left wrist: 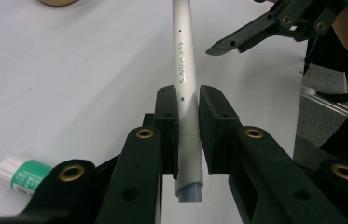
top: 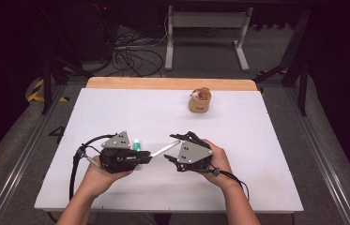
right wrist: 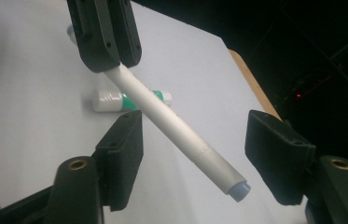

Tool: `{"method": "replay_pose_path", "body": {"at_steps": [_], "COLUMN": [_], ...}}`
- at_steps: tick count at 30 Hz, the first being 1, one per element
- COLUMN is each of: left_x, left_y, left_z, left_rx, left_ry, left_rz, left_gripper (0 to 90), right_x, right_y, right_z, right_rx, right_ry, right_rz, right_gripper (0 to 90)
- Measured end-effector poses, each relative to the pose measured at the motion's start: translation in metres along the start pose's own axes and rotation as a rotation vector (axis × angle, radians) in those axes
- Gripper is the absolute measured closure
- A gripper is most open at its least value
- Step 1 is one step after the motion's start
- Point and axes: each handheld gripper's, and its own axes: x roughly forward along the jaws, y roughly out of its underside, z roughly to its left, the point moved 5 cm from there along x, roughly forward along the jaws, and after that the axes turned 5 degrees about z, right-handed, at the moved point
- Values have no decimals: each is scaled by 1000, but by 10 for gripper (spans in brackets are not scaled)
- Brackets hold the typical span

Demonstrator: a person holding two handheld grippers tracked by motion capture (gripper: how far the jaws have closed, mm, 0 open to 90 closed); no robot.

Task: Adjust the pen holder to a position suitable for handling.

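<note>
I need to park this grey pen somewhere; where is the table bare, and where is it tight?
Bare: the table's far left, and its right side below the brown pouch. Tight: the near middle, where the left gripper clamps the grey pen, the small green tube lies beside it, and the right gripper's open jaws flank the pen's end.

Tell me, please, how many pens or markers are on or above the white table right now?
1: a grey marker, clamped in the left gripper, its capped end between the open jaws of the right gripper. The pouch may hide more.
</note>
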Motion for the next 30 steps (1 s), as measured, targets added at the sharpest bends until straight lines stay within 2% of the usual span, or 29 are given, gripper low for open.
{"method": "replay_pose_path", "body": {"at_steps": [13, 17, 25, 30], "left_x": [1, 0, -4, -9], "left_y": [-8, -8, -8, -10], "left_z": [-1, -1, 0, 1], "left_rx": [-16, -13, -19, -12], "left_ry": [-1, -1, 1, -1], "left_rz": [-16, -23, -51, -84], "left_gripper": [786, 786, 784, 780], "right_x": [6, 6, 9, 11], "right_y": [1, 0, 2, 3], "right_z": [6, 7, 11, 14], "right_rx": [-193, -221, -290, -327], "right_ry": [119, 158, 173, 157], "right_rz": [73, 82, 106, 121], "right_gripper": [505, 564, 657, 717]}}
